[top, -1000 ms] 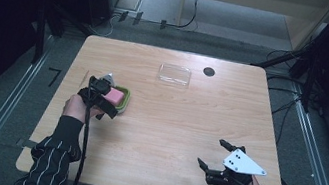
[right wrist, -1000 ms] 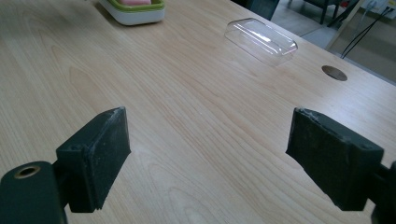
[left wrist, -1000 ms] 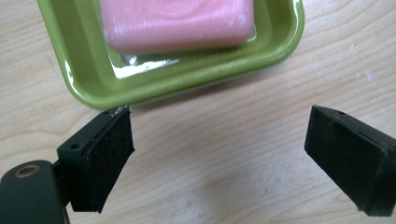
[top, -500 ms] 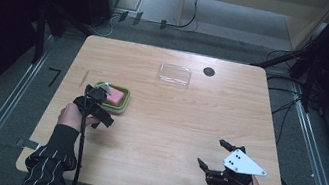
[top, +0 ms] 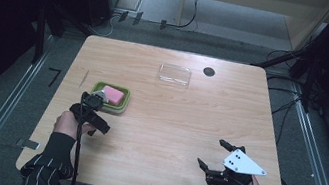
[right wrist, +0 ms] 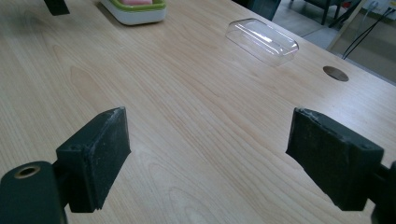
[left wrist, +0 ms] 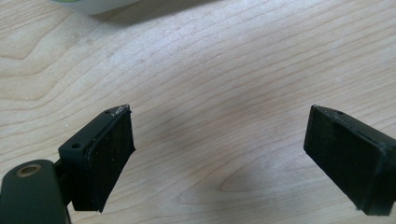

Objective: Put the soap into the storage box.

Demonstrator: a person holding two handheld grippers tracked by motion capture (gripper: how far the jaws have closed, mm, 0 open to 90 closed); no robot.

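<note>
A green soap dish [top: 123,102] with a pink bar of soap [top: 113,95] in it sits at the table's left. My left gripper [top: 96,114] hovers just in front of the dish, apart from it. Its jaws [left wrist: 219,116] are open over bare wood, and the dish's white edge [left wrist: 102,4] shows at the top of the left gripper view. My right gripper [top: 211,152] rests near the table's front right, open with nothing between its jaws [right wrist: 210,116]. The right gripper view shows the dish [right wrist: 135,11] far off.
A clear plastic lid [top: 174,74] lies at the back middle of the table, also seen in the right gripper view [right wrist: 262,41]. A dark round hole [top: 209,71] sits just right of it. Bare wood spreads between the two grippers.
My left gripper has drawn back from over the dish toward the table's near edge and sunk a little, uncovering the soap. The right gripper has stayed put.
</note>
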